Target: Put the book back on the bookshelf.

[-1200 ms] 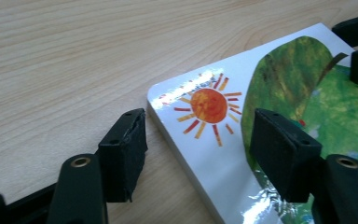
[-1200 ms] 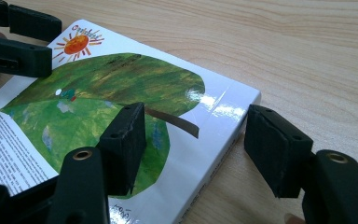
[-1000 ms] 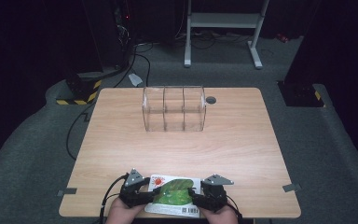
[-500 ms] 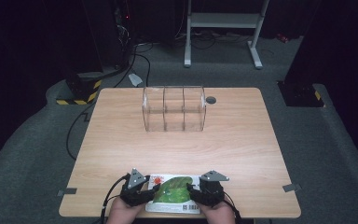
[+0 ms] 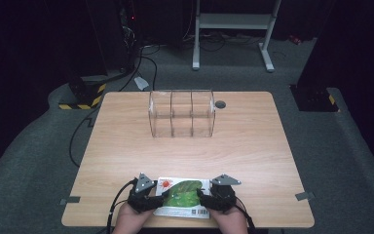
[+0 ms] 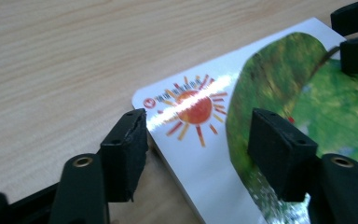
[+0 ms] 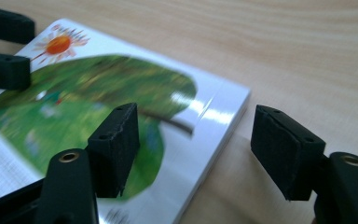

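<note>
The book (image 5: pixel 182 197) lies flat on the wooden table (image 5: pixel 253 146), at the bottom centre of the high view, close to the near edge. Its glossy white cover carries a big green leaf and a small orange sun in one corner; a barcode shows along its near edge.

In the left gripper view the book (image 6: pixel 242 135) runs from the middle to the right of the frame, the sun corner pointing up and left. The left gripper (image 6: pixel 198 144) straddles that corner: one jaw stands on the bare wood just beside the book's edge, the other over the green leaf. Its jaws have just been opening and stand released, with the book's corner between them but not pinched.

In the right gripper view the book (image 7: pixel 121 102) fills the left and centre, its far corner near the middle right. The right gripper (image 7: pixel 196 144) straddles that edge, one jaw over the leaf, the other over bare wood just beside the book. These jaws have also just been opening and are released, not clamped on the cover.

In the high view the left gripper (image 5: pixel 153 200) sits at the book's left end, the right gripper (image 5: pixel 205 199) at its right end, each held by a hand rising from the bottom edge.

Well apart, at upper centre of the table, stands a clear plastic rack (image 5: pixel 181 113) with three compartments.
</note>
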`<act>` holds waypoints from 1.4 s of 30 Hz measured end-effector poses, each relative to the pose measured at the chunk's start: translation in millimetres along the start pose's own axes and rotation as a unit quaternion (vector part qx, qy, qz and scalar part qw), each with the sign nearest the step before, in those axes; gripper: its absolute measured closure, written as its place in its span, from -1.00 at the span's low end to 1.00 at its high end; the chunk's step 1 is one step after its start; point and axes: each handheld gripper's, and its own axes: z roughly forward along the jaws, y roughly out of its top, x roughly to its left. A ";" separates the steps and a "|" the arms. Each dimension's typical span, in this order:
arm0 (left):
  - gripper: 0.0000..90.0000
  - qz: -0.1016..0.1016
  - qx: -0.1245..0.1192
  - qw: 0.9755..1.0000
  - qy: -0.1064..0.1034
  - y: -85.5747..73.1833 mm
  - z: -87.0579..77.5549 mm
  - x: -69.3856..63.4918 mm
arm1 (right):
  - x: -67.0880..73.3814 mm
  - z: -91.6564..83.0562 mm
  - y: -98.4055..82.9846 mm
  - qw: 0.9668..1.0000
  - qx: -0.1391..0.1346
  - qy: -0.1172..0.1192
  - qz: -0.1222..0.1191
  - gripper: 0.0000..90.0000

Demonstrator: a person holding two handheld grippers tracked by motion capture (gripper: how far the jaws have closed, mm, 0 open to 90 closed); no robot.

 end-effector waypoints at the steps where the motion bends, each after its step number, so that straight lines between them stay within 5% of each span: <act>1: -0.23 0.000 0.000 1.000 0.000 0.0 0.0 0.0 | 0.0 0.0 0.0 1.000 0.000 0.000 0.000 -0.30; 5: -0.31 -0.029 0.012 0.999 -0.014 -2.0 -0.4 1.3 | 7.1 -9.7 -11.6 1.000 0.009 0.010 0.004 -0.35; 13: -0.35 -0.030 0.008 0.999 -0.013 -5.4 -1.5 -4.9 | 11.1 -8.5 -13.8 0.999 0.011 0.024 0.020 -0.27; 24: -0.34 -0.035 0.006 0.999 -0.004 -2.0 2.2 -3.4 | 16.4 -3.7 -6.7 1.000 0.004 -0.007 -0.003 -0.27; 42: -0.28 -0.056 0.003 0.998 0.011 35.8 39.7 33.2 | -9.3 41.6 45.0 0.999 -0.010 -0.048 0.006 -0.26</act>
